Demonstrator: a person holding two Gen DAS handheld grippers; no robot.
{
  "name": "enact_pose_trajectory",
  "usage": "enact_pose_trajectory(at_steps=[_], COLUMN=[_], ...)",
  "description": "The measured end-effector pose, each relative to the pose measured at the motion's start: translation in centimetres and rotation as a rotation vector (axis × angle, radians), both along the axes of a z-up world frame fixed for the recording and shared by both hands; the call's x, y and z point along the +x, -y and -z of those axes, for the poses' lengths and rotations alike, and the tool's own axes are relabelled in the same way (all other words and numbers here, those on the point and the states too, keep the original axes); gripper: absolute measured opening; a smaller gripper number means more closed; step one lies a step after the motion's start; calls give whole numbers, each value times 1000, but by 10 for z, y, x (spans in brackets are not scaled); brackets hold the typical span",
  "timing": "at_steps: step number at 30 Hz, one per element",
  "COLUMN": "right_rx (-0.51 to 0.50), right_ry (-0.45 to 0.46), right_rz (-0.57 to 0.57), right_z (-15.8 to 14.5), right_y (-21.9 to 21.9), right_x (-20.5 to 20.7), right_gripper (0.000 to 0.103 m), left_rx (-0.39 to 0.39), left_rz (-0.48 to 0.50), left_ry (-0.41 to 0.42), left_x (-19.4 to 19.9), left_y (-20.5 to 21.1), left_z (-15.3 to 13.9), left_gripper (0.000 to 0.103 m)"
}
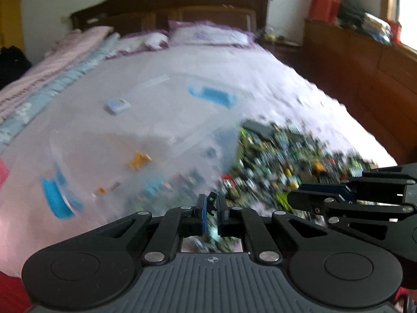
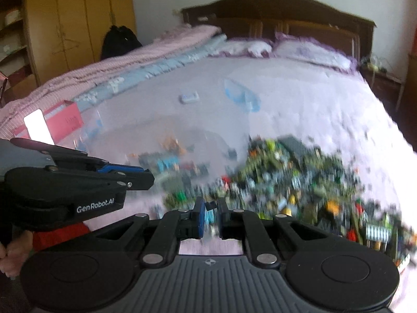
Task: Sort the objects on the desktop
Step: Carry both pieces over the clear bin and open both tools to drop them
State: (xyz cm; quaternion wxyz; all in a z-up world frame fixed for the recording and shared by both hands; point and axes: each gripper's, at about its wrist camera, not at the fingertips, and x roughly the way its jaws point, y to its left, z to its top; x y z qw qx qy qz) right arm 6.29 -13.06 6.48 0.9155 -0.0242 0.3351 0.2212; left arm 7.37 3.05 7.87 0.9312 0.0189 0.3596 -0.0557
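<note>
Wardrobe [image 2: 78, 18] appears only from right claw [image 2: 210, 215].

Both views low, facing headboard [image 1: 166, 2], sharing bed [image 2: 299, 99]

Motion blur smears the pile of small colourful pieces [image 1: 281, 161] at four o'clock into specks; no single piece can be told apart. The right gripper [image 1: 294, 199] is cut off by the edge at three o'clock. A small dark piece [image 1: 212, 200] sits between the left gripper's [image 1: 211, 208] fingertips, too blurred to name.
</note>
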Motion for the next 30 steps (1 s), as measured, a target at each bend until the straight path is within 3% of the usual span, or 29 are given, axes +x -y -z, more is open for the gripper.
enact_pose_trajectory(at_steps=[10, 20, 23, 26, 30], right_rx=[3, 11, 3, 4, -3], right_ry=[100, 50, 37, 29, 46], right_rz=[-92, -139, -143, -136, -131], right_z=[-46, -51, -48, -47, -47], right_y=[-35, -73, -81, -85, -84], right_x=[46, 103, 114, 120, 116], right_gripper=[11, 10, 12, 25, 26], left_rx=[-3, -36, -51, -53, -46], left_rz=[-91, -187, -215, -220, -212], left_ry=[80, 10, -4, -3, 5], left_x=[31, 66, 66, 62, 59], left_y=[-34, -65, -73, -77, -73], left_z=[-39, -25, -22, -21, -22], left_gripper=[9, 11, 16, 24, 38])
